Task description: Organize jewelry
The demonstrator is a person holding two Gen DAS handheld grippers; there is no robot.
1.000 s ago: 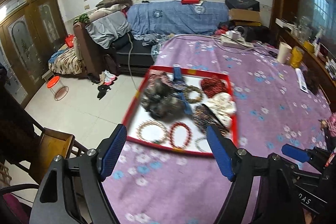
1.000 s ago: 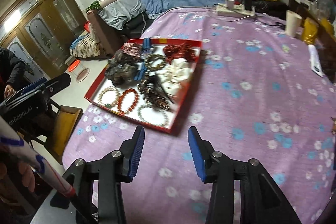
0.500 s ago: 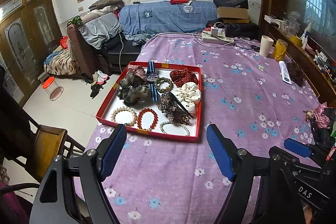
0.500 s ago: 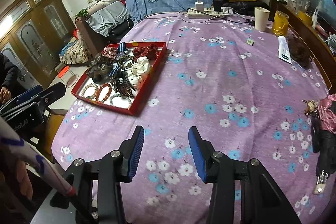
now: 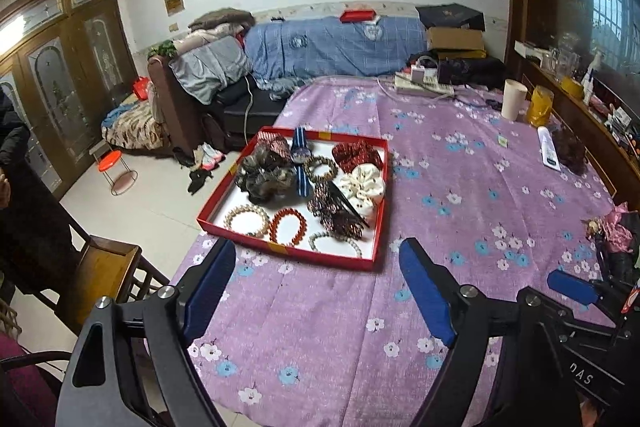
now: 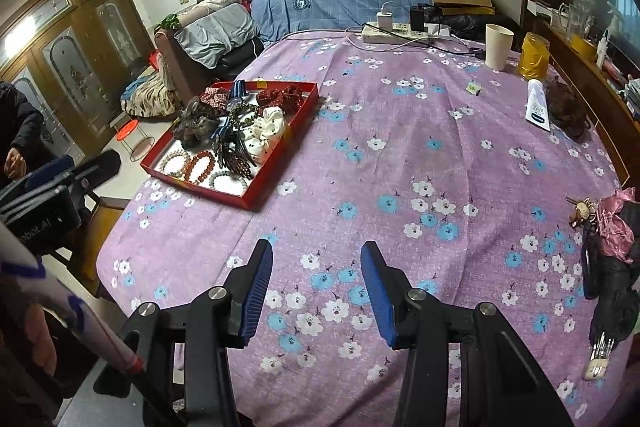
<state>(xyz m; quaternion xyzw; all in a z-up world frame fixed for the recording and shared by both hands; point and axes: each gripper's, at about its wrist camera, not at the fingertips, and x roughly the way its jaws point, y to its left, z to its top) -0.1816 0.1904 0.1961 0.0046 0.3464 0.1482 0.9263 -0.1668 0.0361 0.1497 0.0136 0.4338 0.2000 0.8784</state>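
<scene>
Near the left edge of the bench [image 6: 460,163], the red tray [image 5: 280,247] is keeping the bracelets and scrunchies gathered together, while you are holding both the left tongs [image 5: 318,289] and right tongs [image 6: 316,285] released, empty, short of it.

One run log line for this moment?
left gripper: open, empty | right gripper: open, empty | red tray: full of jewelry, untouched

Bracelets [image 5: 288,225] lie in the tray [image 5: 288,250], left on the table [image 6: 400,155].
</scene>
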